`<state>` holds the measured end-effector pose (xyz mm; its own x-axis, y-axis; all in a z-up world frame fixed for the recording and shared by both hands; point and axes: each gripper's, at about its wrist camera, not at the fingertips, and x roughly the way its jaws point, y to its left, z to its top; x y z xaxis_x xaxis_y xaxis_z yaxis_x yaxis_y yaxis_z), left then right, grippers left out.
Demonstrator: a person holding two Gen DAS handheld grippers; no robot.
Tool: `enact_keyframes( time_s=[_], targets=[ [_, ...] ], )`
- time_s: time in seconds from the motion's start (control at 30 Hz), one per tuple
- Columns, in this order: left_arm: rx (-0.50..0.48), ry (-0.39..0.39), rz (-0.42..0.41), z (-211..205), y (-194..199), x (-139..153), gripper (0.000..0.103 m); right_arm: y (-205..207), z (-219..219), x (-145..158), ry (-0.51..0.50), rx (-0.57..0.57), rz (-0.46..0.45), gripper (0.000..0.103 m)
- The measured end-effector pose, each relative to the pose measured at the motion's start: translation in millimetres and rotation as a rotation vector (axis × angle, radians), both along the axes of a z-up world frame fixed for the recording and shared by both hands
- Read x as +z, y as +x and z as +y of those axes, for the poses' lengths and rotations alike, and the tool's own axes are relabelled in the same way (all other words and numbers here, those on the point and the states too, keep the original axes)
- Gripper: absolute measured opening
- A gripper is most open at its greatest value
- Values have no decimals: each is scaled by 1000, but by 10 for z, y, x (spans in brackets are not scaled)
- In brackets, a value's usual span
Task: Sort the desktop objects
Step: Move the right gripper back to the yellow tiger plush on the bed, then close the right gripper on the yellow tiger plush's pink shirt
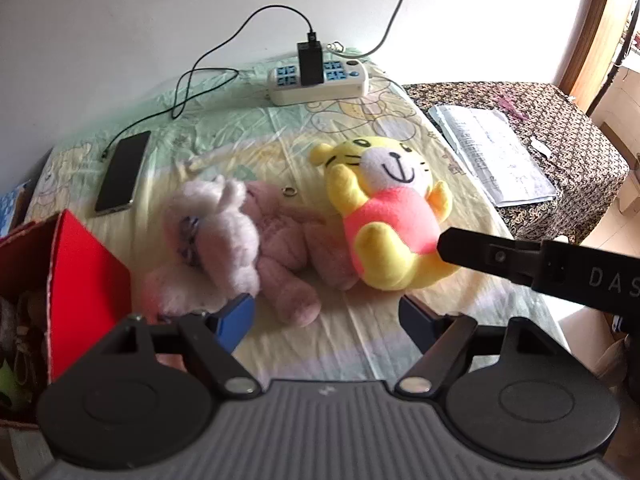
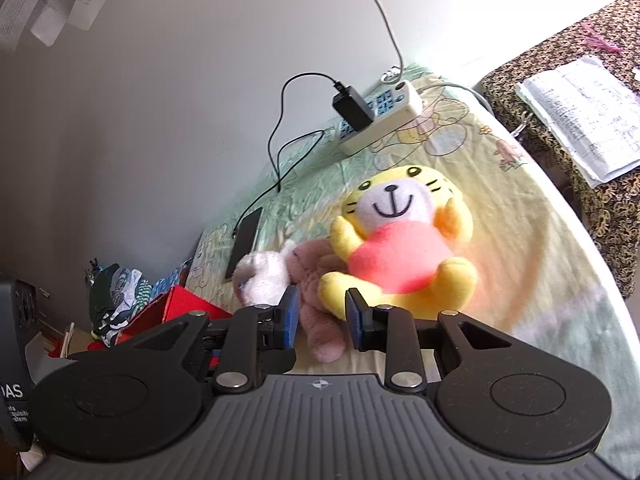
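Closing on the yellow plush

Our right tool (image 2: 320, 316) hung narrowly open by the yellow plush (image 2: 400, 248) on the bench (image 2: 540, 248); left tool (image 1: 326, 320) gaped wide. We'd pinch one leg squarely.

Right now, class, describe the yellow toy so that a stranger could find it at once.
Start at the white power strip by the wall and come forward across the cartoon-print cloth. The yellow tiger plush lies on its back beside a pink plush; only it wears a pink shirt and smiles.

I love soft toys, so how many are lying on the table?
2: a yellow tiger plush right of centre, and a pink bunny plush touching its left side. The red box may hide more.
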<state>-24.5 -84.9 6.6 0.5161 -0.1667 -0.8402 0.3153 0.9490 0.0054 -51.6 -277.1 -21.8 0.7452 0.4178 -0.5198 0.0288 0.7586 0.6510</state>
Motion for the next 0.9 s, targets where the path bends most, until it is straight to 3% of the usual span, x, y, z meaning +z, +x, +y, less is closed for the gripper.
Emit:
enact_keyframes(
  time_s=[0.23,0.3,0.43,0.57,0.67,0.9],
  targets=[
    [-18,-16,25,-304,338,-92,81,124,-411,-116,13,-86,39,30],
    [-7,-35,56,-347,474,-151,80,193,-500,-185,24,-104,59,36],
    [21,-71,111,-406,704,-280,76,376,-643,-358,71,-133,114,36],
    [37,-50,165,-460,874,-470,67,544,-707,-516,134,-137,156,38],
    [43,-66,201,-435,972,-560,73,685,-702,-613,154,-118,172,47],
    [17,-92,222,-416,1097,-661,80,942,-608,-815,191,-63,216,53]
  ],
)
